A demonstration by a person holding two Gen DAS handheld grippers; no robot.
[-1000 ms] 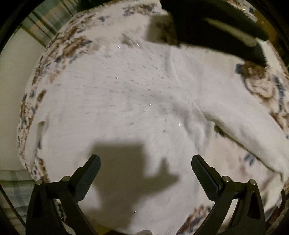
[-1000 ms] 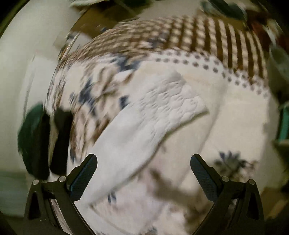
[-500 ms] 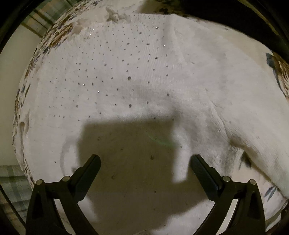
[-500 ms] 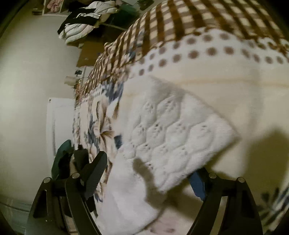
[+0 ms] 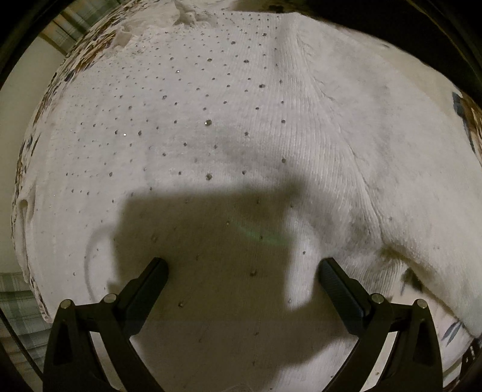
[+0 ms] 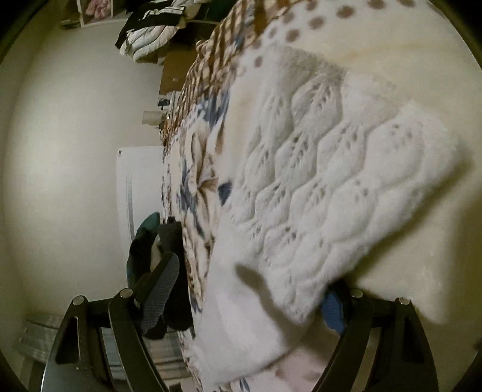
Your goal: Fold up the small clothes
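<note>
A white knit sweater (image 5: 229, 126) with small studs lies flat and fills the left wrist view. My left gripper (image 5: 244, 280) is open, close above the sweater's body, holding nothing. In the right wrist view the sweater's sleeve end (image 6: 325, 193), with a lacy leaf pattern, lies between the open jaws of my right gripper (image 6: 250, 289). The right fingertip (image 6: 331, 310) is partly hidden under the sleeve's edge. The left fingertip (image 6: 162, 283) stands clear of it.
The sweater lies on a floral blanket (image 6: 195, 181) with a brown checked border (image 6: 211, 54) and a dotted cream part (image 6: 376, 36). The bed's edge drops to a pale wall (image 6: 66, 150). A dark green cloth (image 6: 144, 241) hangs beside the bed. Clothes (image 6: 150, 27) are piled far back.
The left gripper has dropped closer to the sweater's body. The right gripper has moved in on the sleeve end, which now lies between its open jaws.
</note>
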